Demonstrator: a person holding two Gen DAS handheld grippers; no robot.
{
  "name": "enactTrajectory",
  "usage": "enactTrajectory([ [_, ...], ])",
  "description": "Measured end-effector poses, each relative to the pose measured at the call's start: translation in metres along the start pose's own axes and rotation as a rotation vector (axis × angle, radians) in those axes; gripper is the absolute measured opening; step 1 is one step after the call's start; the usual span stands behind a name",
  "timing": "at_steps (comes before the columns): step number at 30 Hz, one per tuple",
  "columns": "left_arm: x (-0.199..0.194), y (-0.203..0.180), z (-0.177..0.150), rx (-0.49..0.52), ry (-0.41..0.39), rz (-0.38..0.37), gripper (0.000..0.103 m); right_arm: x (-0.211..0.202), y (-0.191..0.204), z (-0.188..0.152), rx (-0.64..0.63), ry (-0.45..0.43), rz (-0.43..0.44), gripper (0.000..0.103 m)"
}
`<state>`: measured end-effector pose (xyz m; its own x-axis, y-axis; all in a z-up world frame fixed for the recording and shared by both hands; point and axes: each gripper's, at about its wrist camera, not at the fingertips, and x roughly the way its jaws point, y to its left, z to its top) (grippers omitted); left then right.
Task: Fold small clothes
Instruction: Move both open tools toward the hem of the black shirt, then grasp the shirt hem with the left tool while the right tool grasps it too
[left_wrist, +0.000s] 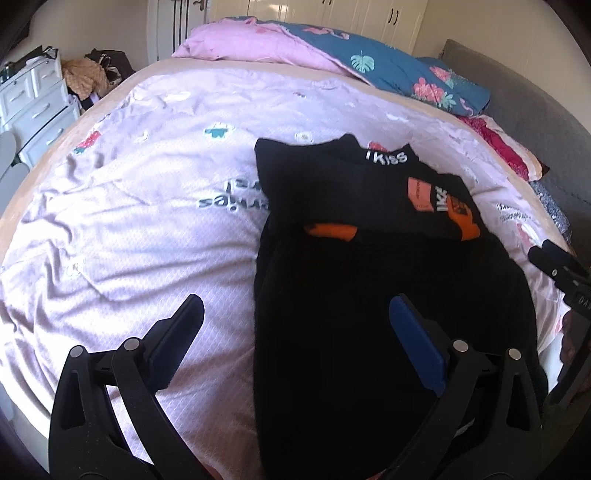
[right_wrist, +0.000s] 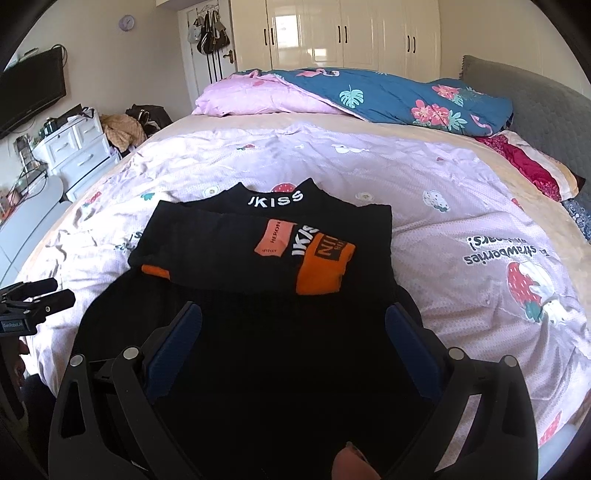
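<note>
Gaping right tool (right_wrist: 293, 325) above black garment (right_wrist: 258, 369)

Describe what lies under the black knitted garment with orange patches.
Under the black knitted garment with orange patches only the pink strawberry-print bedsheet shows around its edges; anything directly beneath is covered.

Soft cloth, shiny doors, dull black plastic

The black top (right_wrist: 266, 236) is soft matt cloth with a fine ribbed look and orange patches. The pink bed sheet (left_wrist: 147, 258) is thin, wrinkly cloth with tiny dots. The blue flowery quilt (right_wrist: 399, 99) looks puffy and soft. The cupboard doors (right_wrist: 332, 33) are smooth and glossy. Both the left tool (left_wrist: 295, 314) and right tool (right_wrist: 293, 321) are matt black plastic with small shiny metal pins and blue rubbery pads.
</note>
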<state>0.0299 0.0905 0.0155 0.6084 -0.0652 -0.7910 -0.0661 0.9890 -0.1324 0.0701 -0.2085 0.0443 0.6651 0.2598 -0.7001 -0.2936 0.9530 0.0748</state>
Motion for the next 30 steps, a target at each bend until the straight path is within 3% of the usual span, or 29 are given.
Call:
enactTrajectory([
  [12,-0.006,0.017,-0.035,-0.026,0.052,-0.009,0.094,-0.005,-0.015,-0.023,0.013,0.027,-0.019,0.099],
  [23,-0.001,0.019,-0.068,-0.059,0.120,-0.095,0.093,-0.009,-0.024,-0.033,0.028,0.030,-0.025,0.099],
  [27,0.000,0.020,-0.077,-0.070,0.143,-0.128,0.082,-0.012,-0.027,-0.037,0.032,0.031,-0.026,0.099],
  [30,0.004,0.022,-0.084,-0.093,0.173,-0.159,0.067,-0.013,-0.030,-0.039,0.037,0.033,-0.029,0.099],
])
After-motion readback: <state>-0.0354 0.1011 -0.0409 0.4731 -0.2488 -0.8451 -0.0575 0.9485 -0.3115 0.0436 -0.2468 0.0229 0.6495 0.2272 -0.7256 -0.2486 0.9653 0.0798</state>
